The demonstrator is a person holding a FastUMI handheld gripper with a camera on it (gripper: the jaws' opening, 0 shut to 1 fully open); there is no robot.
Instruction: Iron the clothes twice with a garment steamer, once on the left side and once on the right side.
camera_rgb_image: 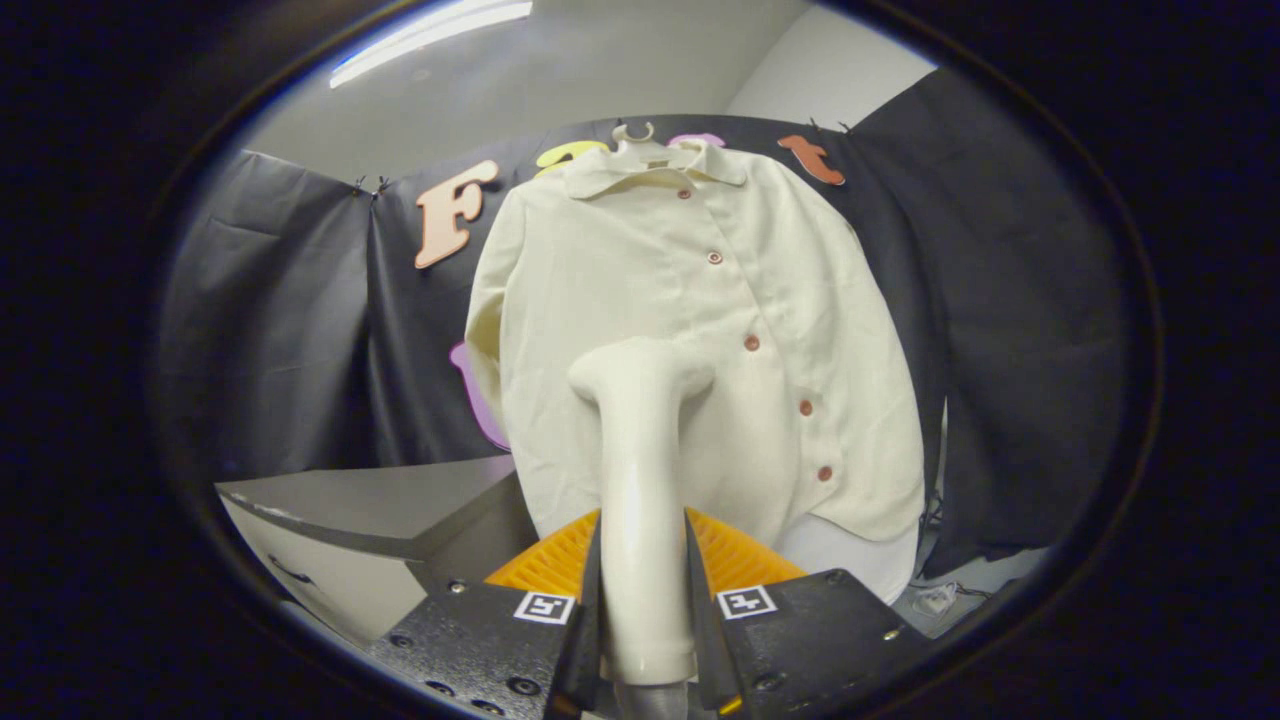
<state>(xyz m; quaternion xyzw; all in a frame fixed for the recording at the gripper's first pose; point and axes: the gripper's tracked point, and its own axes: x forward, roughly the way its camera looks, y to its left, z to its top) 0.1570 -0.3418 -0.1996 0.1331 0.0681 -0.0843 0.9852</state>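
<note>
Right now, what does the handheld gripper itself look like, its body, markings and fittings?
The gripper has two blocky, rough-textured black body halves, each bearing a small square black-and-white tag. Round screw heads dot the black faces. Ribbed orange plastic shows behind the two fingers. No cable is visible.

- garment steamer [640,480] handle clamped between the gripper [642,600] fingers; its lower end runs out of view below them, nozzle face turned toward the shirt, so not visible
- shirt [700,340] beyond the fingers: lower middle hidden behind the steamer, sleeve ends not visible
- hanger [634,140] mostly covered by the collar, only the hook and top show
- cabinet [350,520] off to the left of the fingers, near part cut off
- small white item [935,598] on the floor to the right, too small to tell
</note>
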